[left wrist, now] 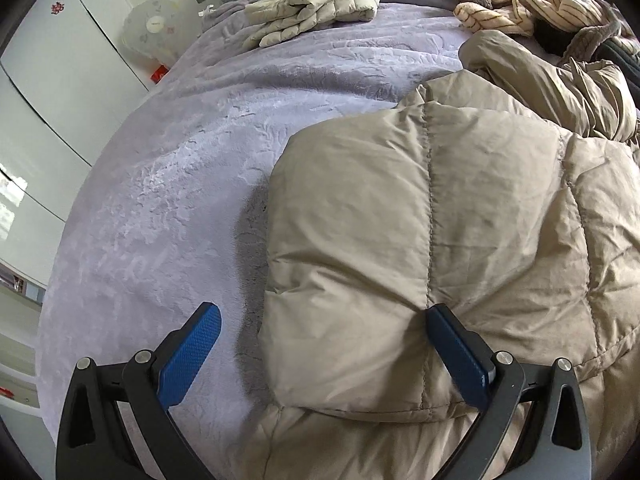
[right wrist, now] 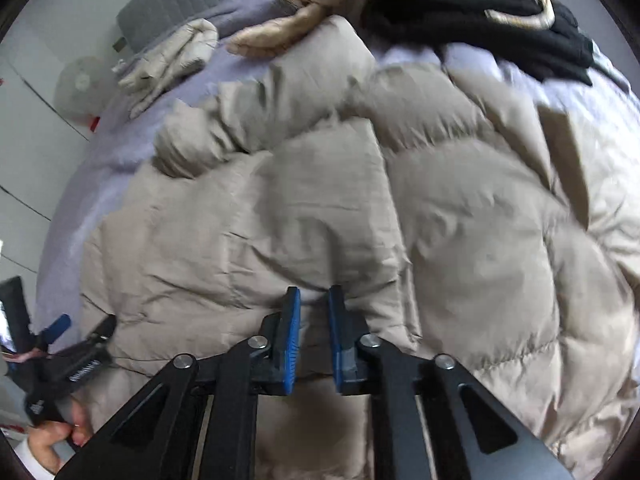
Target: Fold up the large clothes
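Note:
A large beige puffer coat (left wrist: 460,220) lies on a lavender bedspread (left wrist: 160,200), its near part folded over itself. My left gripper (left wrist: 324,316) is open, its jaws wide apart around the coat's left folded edge, with its right pad (left wrist: 456,352) touching the fabric. In the right wrist view the same coat (right wrist: 340,200) fills the frame. My right gripper (right wrist: 314,296) is shut on a fold of the coat's near edge, pads a narrow gap apart with fabric between. The left gripper (right wrist: 80,332) shows at the lower left of that view, held by a hand.
A folded cream puffer jacket (left wrist: 316,4) lies at the far side of the bed. A pile of striped and dark clothes (left wrist: 540,8) sits at the far right; black garments (right wrist: 480,20) show there too. White wardrobe doors (left wrist: 52,72) and a fan (left wrist: 150,28) stand left.

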The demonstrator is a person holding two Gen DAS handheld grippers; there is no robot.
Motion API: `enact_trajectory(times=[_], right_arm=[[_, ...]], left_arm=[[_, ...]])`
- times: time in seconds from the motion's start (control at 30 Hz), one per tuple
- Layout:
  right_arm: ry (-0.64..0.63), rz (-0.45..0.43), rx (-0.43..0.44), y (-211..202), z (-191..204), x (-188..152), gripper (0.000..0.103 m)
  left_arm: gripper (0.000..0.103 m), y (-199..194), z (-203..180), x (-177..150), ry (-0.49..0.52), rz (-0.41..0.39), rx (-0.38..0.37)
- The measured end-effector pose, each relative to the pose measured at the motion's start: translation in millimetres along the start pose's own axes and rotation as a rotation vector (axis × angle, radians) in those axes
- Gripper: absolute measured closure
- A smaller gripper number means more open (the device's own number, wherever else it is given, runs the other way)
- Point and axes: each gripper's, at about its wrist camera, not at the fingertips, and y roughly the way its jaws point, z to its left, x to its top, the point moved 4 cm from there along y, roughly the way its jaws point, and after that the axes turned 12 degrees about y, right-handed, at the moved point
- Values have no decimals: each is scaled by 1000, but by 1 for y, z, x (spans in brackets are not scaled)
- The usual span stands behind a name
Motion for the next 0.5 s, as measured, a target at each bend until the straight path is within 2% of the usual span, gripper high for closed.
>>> enact_trajectory(times=[0.17,0.3,0.37,0.5], right_arm=[[15,7,31,-8,-7,2,92],[47,5,36,-23,-28,4,92],[79,9,21,-33,-45,6,91],[166,30,86,-58,-83,2,87]], left_arm=[[0,-13,-3,2,11,-8,10],[0,-35,-12,7,26,-36,-3],[0,-46,-21,10,37,-48,-18],[0,-68,-49,14,54,-54,-97]])
